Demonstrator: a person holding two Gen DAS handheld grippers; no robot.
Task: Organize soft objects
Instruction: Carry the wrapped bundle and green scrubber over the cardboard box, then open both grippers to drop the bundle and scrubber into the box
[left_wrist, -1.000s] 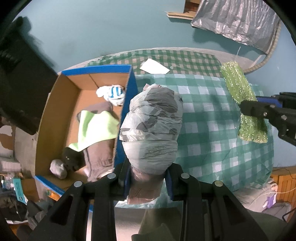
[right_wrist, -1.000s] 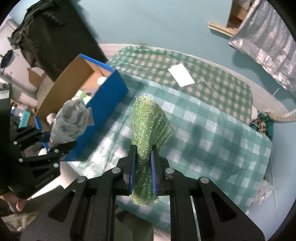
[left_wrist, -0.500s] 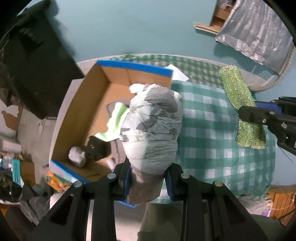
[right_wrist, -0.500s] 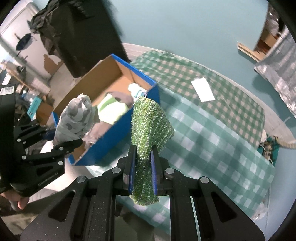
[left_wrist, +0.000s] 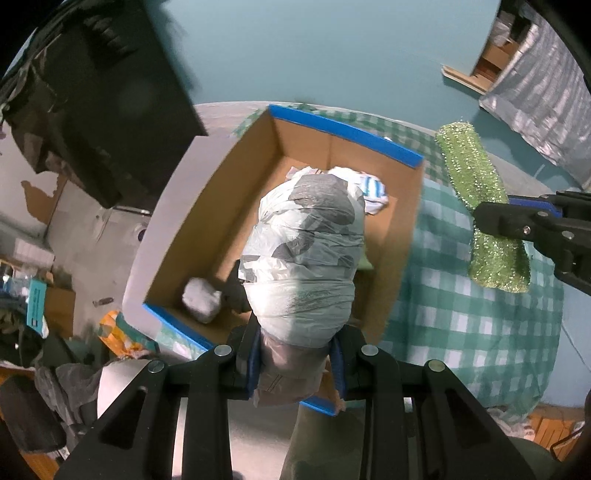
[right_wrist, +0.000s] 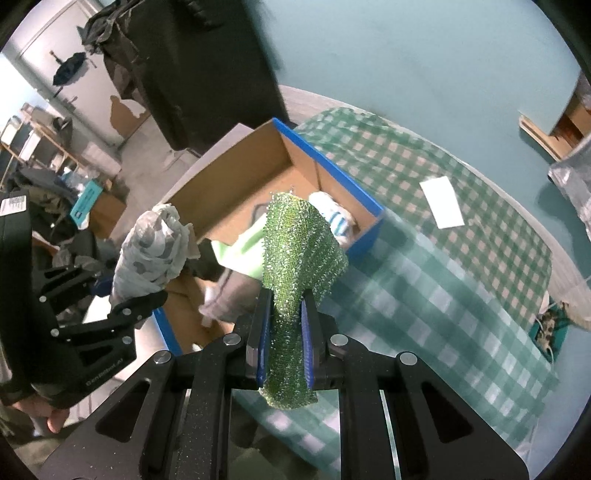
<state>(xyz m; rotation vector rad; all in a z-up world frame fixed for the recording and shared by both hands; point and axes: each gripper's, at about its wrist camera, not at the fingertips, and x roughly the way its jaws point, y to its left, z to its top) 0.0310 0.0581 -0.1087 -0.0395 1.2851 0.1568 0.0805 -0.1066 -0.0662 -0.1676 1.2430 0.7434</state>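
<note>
- Your left gripper (left_wrist: 295, 363): jaws clamped on the grey plastic bundle (left_wrist: 306, 254), above the cardboard box (left_wrist: 221, 206).
- Your right gripper (right_wrist: 284, 345): jaws clamped on the green sparkly cloth (right_wrist: 297, 254), right of the box.

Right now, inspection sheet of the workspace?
Surface: green checked tablecloth.
Job's things: open cardboard box holding a lime cloth, striped socks and a white wad; plastic-wrapped bundle and green mesh cloth held near it.
Clutter: white paper on the cloth.
Grippers: left gripper shut on the bundle; right gripper shut on the mesh cloth.
Cables: nothing seen.
Surroundings: teal floor, dark cabinet, silver sheet.
</note>
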